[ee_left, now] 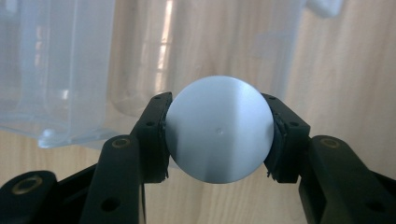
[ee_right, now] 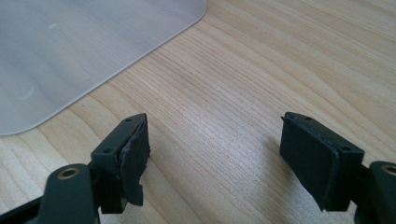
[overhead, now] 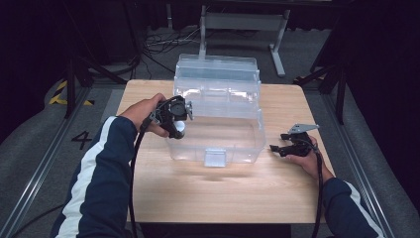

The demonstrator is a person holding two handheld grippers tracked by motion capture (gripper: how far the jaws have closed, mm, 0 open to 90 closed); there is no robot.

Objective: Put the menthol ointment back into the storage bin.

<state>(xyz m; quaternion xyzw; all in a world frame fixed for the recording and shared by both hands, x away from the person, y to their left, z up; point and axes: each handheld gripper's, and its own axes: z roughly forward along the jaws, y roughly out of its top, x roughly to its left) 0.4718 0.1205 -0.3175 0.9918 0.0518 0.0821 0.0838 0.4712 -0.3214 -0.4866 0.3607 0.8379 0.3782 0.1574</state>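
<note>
A pale grey ball [ee_left: 219, 129] was pinched between the two black jaws of the left gripper [ee_left: 219, 135], the pads pressed against its left and right sides, as was seen at the middle of the left gripper view. In the high view the left gripper [overhead: 174, 119] was held at the centre-left of the frame, just over the left wall of a clear plastic box [overhead: 218, 144], with a small part of the ball [overhead: 180, 127] glimpsed beneath it. The box stood open at the middle of the wooden table [overhead: 198, 188], its lid [overhead: 217, 74] raised behind it toward the top of the frame. No contents could be made out inside the box.

The right gripper [overhead: 277, 148] was rested on the table at the centre-right of the high view, near the right wall of the box but apart from it. In the right gripper view its jaws were spread wide over bare wood, nothing between them, and a rounded corner of the box [ee_right: 70, 56] was seen at the upper left.

The step in hand was judged to be the carrying of the ball into the box. The next move was judged to call for the ball to be brought fully past the rim, lowered toward the floor of the box, and released only once it was low enough not to bounce or roll out.
</note>
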